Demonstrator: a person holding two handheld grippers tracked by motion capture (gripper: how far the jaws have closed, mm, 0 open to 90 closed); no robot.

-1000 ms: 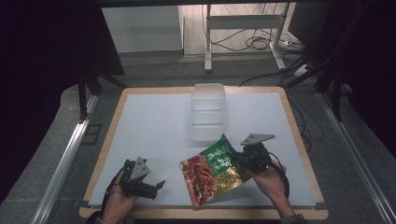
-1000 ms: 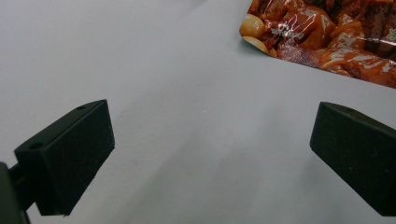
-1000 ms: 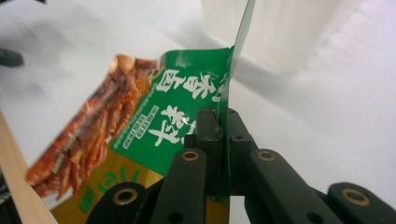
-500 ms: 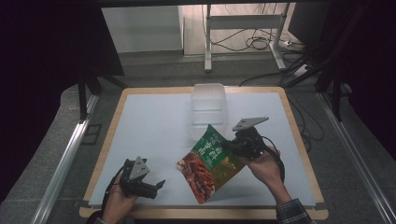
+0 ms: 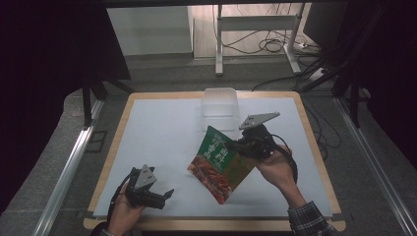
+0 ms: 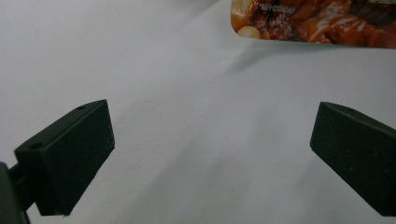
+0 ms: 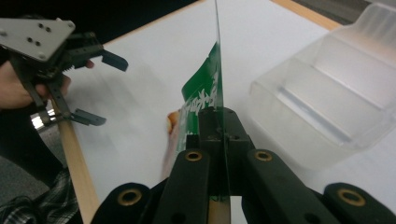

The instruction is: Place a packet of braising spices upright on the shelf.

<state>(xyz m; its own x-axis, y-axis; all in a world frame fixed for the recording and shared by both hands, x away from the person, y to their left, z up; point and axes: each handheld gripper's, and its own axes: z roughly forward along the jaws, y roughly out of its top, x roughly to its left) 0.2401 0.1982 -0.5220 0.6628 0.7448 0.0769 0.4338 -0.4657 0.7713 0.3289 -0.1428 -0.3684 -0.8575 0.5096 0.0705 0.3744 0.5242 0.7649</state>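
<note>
white table top [image 5: 162, 142] with a wooden rim fills the space in front of me, and dark floor with cables lies far behind it. i hold my right gripper [image 5: 241, 143] up off the table, and its jaws are pinched tight on the edge of a food pouch [image 5: 221, 162], green at the top with a picture of red saucy food lower down. i grip it by one thin edge so the rest hangs free and i can carry it. the pouch hangs tilted in the air, low corner pointing at the near side of the table, in the middle and a bit to the right. in the right gripper view the pouch edge [image 7: 218, 84] stands like a thin line between my closed jaws.

a clear plastic box [image 5: 220, 105] sits at the far side of the table, open at the top, just past the pouch. i think the pouch is meant to go in there.

my left gripper [image 5: 164, 196] rests low at the near left, well apart from the pouch. its jaws are wide with nothing between them, ready to help if i need it.
</note>
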